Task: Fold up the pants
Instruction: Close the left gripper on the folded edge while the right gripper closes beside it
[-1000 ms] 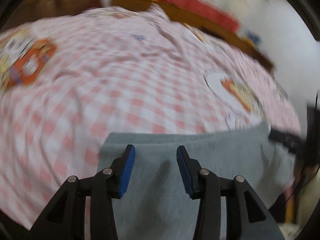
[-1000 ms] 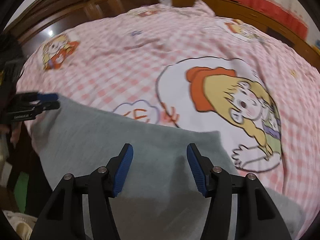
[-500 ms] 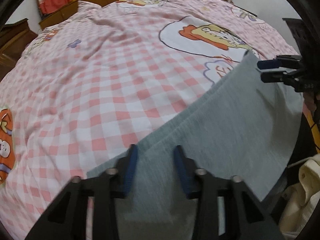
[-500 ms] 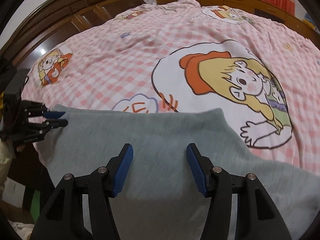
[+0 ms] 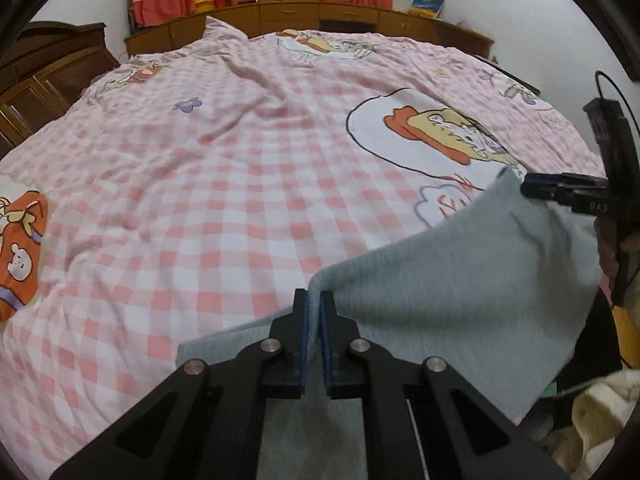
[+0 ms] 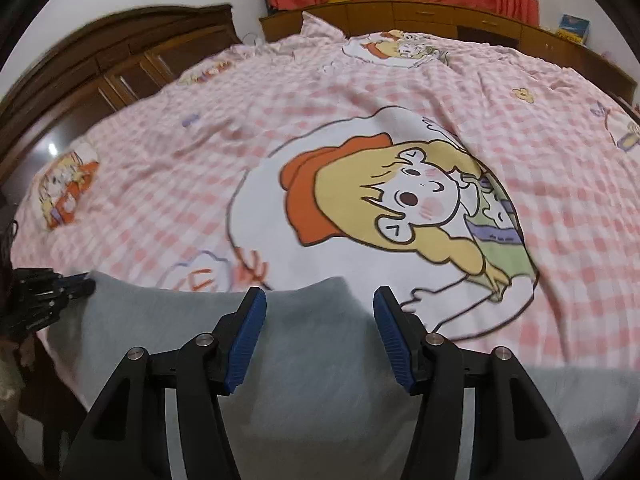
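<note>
**Barely begun: one edge gripped**

So far the grey pants (image 5: 460, 280), a soft ribbed knit, lie at the bed's (image 5: 240, 200) near edge, unfolded. The left tongs (image 5: 314, 300) have just closed and pinch a raised ridge of cloth. The right tongs (image 6: 318, 300) stand apart over the pants' edge, gripping nothing. Every fold remains.
</note>
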